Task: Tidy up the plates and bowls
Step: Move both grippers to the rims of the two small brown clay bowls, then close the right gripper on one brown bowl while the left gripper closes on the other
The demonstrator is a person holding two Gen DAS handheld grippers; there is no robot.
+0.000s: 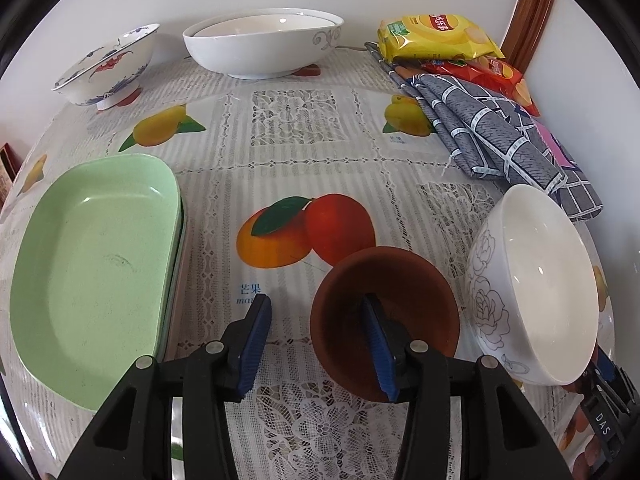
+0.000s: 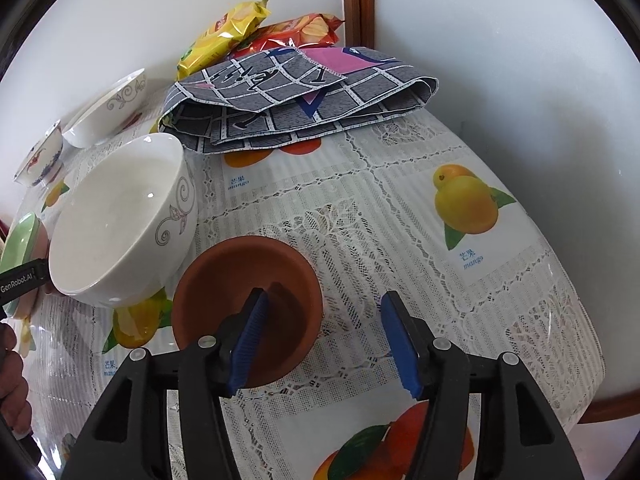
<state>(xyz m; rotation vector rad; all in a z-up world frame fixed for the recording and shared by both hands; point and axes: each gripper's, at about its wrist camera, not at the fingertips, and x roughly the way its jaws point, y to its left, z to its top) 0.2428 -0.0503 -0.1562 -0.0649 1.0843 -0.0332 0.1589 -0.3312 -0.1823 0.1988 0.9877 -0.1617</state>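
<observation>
A small brown bowl [image 1: 404,304] sits on the fruit-print tablecloth; it also shows in the right wrist view [image 2: 244,276]. My left gripper [image 1: 316,344] is open, its right finger over the brown bowl's inside. My right gripper [image 2: 324,344] is open, its left finger over the brown bowl's inside and its right finger outside the rim. A white bowl with a grey flower print [image 1: 536,288] is tilted beside the brown bowl, also seen from the right wrist [image 2: 116,220]. Stacked green plates [image 1: 96,264] lie at the left.
At the back stand a large white bowl [image 1: 260,46] with another nested inside and a blue-and-red patterned bowl [image 1: 108,68]. Snack bags [image 1: 436,38] and a folded grey checked cloth [image 1: 496,136] lie at the back right, near the wall. The table edge [image 2: 592,380] drops off at the right.
</observation>
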